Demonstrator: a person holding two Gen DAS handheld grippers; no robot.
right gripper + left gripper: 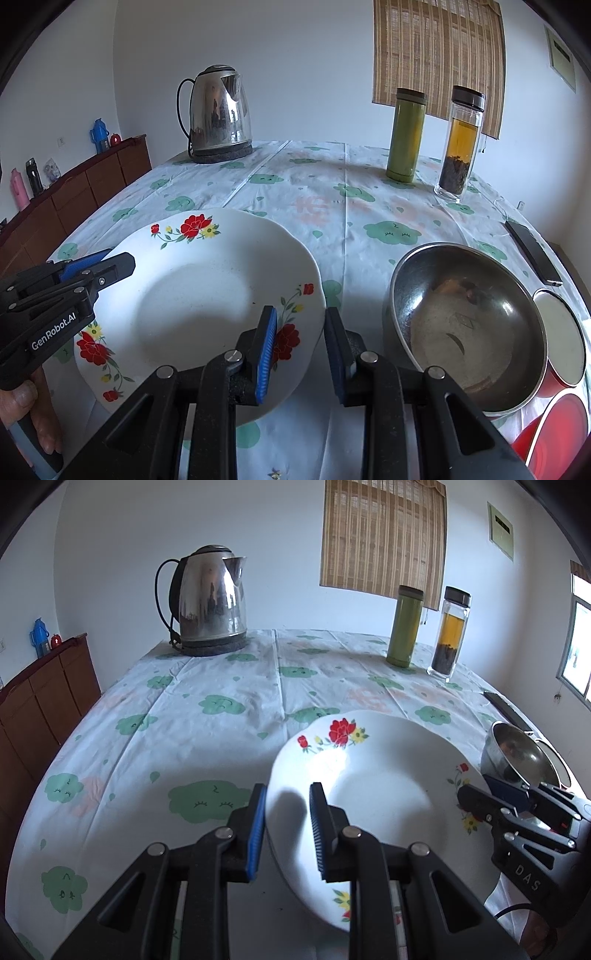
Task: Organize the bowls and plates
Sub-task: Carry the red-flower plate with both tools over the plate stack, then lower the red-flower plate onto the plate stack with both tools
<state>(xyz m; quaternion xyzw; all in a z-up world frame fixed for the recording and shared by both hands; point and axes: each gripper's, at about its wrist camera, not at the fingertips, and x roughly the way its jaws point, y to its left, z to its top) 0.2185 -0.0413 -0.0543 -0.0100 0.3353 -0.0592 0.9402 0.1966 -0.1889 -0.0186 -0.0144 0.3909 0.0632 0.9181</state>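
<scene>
Left wrist view: my left hand-held gripper point(287, 821) straddles the floral plate's point(373, 775) rim at its 9 o'clock edge, one pad outside, one inside; whether they pinch it I cannot tell. My right hand-held gripper point(300, 347) straddles the 3 o'clock rim with visible gaps. The plate seems tilted off the tabletop point(369, 229), near edge raised. Being round, it has no long axis; its hollow faces up. A loose grip could let it slip toward the steel bowl point(465, 325) at 3 o'clock.
</scene>
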